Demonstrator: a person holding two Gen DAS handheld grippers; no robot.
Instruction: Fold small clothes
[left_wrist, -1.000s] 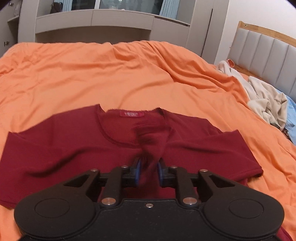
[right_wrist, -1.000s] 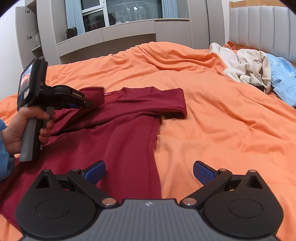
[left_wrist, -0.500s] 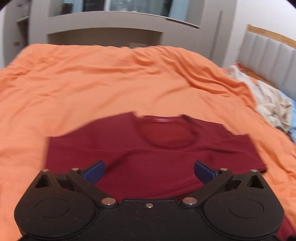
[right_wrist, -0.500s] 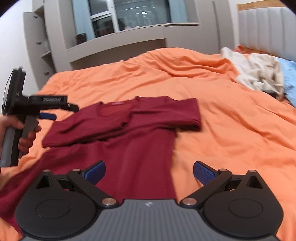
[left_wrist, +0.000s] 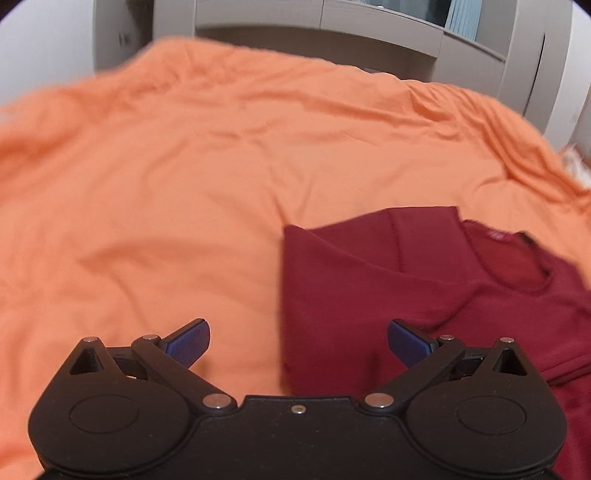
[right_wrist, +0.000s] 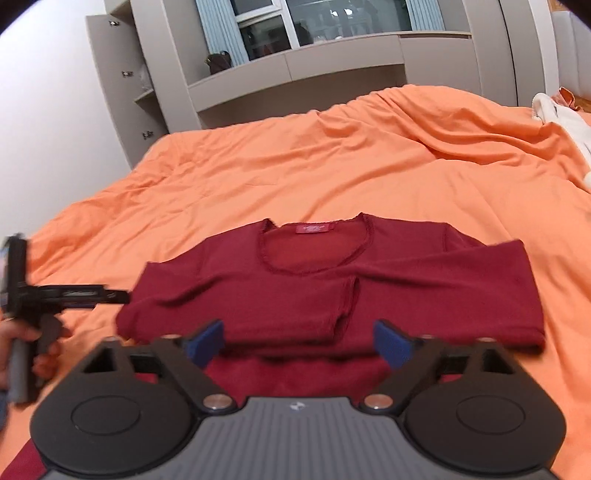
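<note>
Both sleeves folded in | maroon top (right_wrist: 332, 291) flat on orange bedsheet (right_wrist: 332, 177) | left gripper (left_wrist: 298, 341) spread, empty | right gripper (right_wrist: 298, 341) closing, nothing pinched | rec: grab hem corners evenly, fold twd collar.

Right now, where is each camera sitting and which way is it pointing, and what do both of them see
Left wrist: on the left gripper, jaws wide, angled down at the orange bedspread and the red top's left edge.
Right wrist: on the right gripper, jaws closing on nothing, facing the red top head-on, the window beyond; the person's left hand shows.
Shared: top, bedspread, grey cabinets.
</note>
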